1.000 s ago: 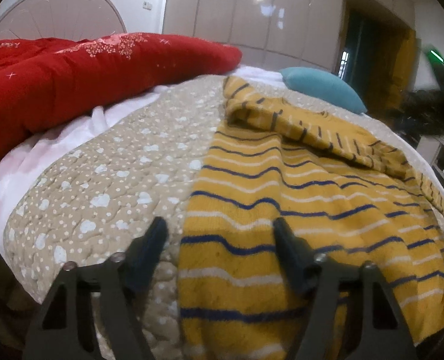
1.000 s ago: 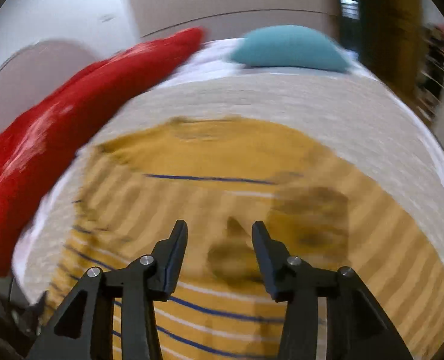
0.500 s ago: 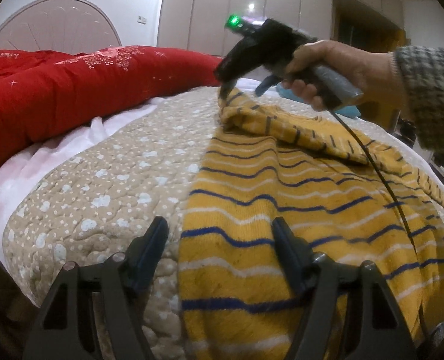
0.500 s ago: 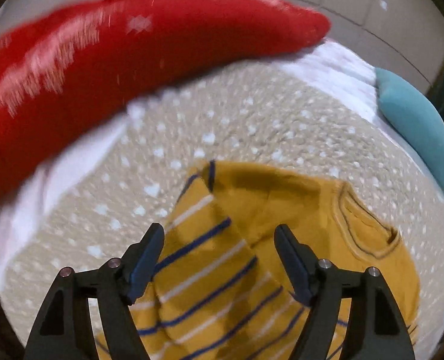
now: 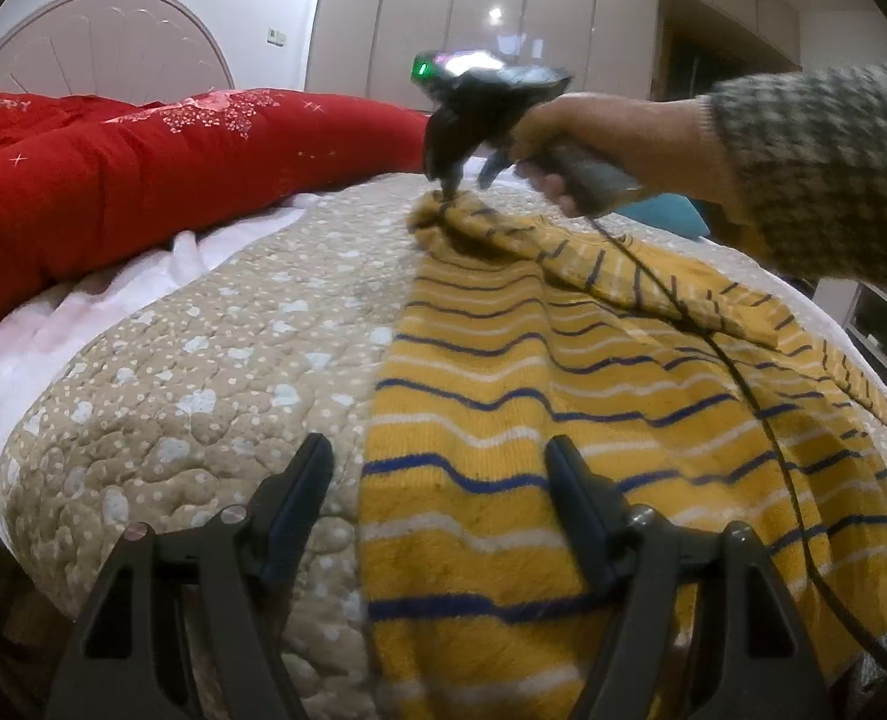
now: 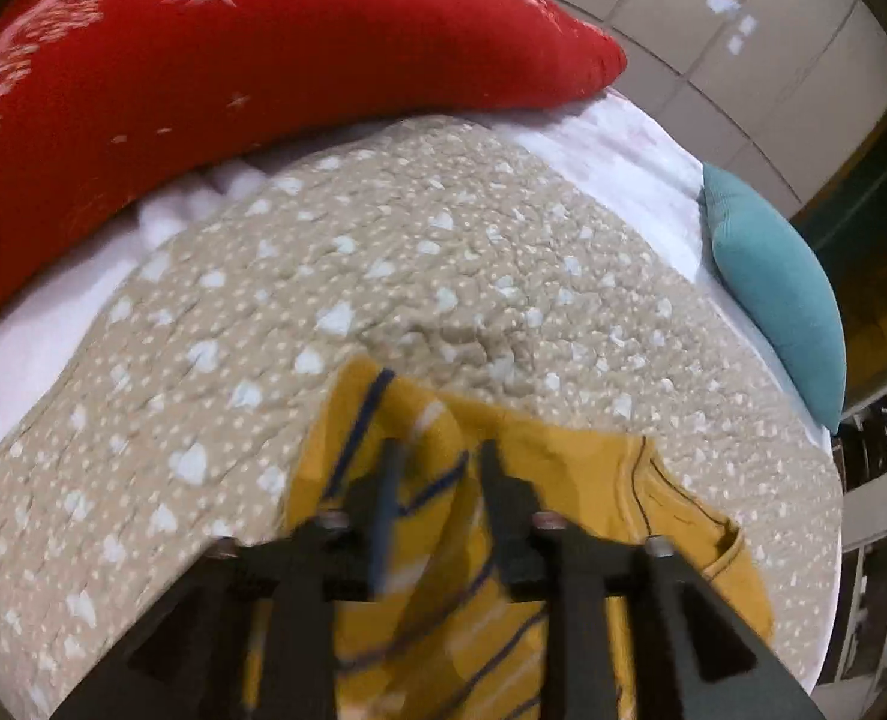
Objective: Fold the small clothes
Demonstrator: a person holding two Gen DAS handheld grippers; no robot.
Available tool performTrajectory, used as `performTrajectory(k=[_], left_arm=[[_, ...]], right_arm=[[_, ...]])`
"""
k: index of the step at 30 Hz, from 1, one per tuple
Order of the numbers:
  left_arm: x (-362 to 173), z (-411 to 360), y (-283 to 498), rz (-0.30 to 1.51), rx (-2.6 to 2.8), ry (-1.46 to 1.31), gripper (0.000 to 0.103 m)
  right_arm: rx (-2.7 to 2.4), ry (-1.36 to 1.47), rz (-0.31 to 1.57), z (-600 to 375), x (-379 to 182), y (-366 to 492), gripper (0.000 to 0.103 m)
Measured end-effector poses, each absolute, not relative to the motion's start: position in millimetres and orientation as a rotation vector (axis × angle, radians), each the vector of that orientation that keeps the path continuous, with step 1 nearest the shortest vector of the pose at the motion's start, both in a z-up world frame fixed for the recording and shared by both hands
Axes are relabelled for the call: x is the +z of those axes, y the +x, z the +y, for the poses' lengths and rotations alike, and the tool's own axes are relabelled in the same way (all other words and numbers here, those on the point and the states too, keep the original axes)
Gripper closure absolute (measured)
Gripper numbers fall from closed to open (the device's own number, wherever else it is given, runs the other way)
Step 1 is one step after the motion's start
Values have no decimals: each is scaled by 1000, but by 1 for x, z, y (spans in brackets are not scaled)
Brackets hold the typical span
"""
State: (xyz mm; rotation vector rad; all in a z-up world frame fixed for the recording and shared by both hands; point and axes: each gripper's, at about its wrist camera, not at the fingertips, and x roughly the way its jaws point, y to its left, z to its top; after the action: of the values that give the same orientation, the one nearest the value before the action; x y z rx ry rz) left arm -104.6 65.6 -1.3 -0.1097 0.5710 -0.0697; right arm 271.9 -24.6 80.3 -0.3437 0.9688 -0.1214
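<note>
Now, left wrist view first: our left gripper (image 5: pixel 437 468) hangs low over the near hem of the yellow striped sweater (image 5: pixel 593 396), fingers spread wide, one over the sweater's left edge and one over the stripes, gripping nothing. The sweater lies flat on the dotted beige quilt (image 5: pixel 203 348), well clear of the red duvet (image 5: pixel 113 180). At the sweater's far corner our right gripper (image 5: pixel 449 180) has its tips down in the bunched cloth; a little peak of fabric sits at them. We judge the step as picking up that far shoulder corner to begin a fold. The next move calls for a firm pinch there, then a carry toward the near hem, with the left claw either pinning or taking the near corner. Compared with half a second ago, the right gripper sits lower, onto the cloth rather than above it; the left has not shifted

Right wrist view: motion-blurred. The right gripper (image 6: pixel 434 474) has its fingers narrowed, with sweater (image 6: pixel 563 480) fabric between them; whether they have fully pinched it we cannot tell. The neckline (image 6: pixel 689 516) lies just right of the fingers, the teal pillow (image 6: pixel 773 300) far beyond the sweater. Half a second ago these fingers stood wide apart above the corner
</note>
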Motion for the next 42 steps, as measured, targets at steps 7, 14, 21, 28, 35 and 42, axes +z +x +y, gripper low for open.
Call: performTrajectory(k=[7,14,21,28,35,42], left_arm=[[-2,63,-102,570,-55,-101,28],[-2,61,-106,566,-39,-91,27],[-3,57,-109,558,-22,-64,23],[-4,52,-112,549,9,-25,20],[9,51,-117,642,46,-47,19],[23,42,-133,733,-11,-144,16]], right_arm=[[30,-162,883,-34,110,190,60],[181,-26,1122,-19,40,168,62],[302,151,1050,-67,70,63,50],[-69,172,1065,-189,29,-80,51],[-333,395,896,-280,29,-224,42],[-469,799,639,-375,6,-325,33]])
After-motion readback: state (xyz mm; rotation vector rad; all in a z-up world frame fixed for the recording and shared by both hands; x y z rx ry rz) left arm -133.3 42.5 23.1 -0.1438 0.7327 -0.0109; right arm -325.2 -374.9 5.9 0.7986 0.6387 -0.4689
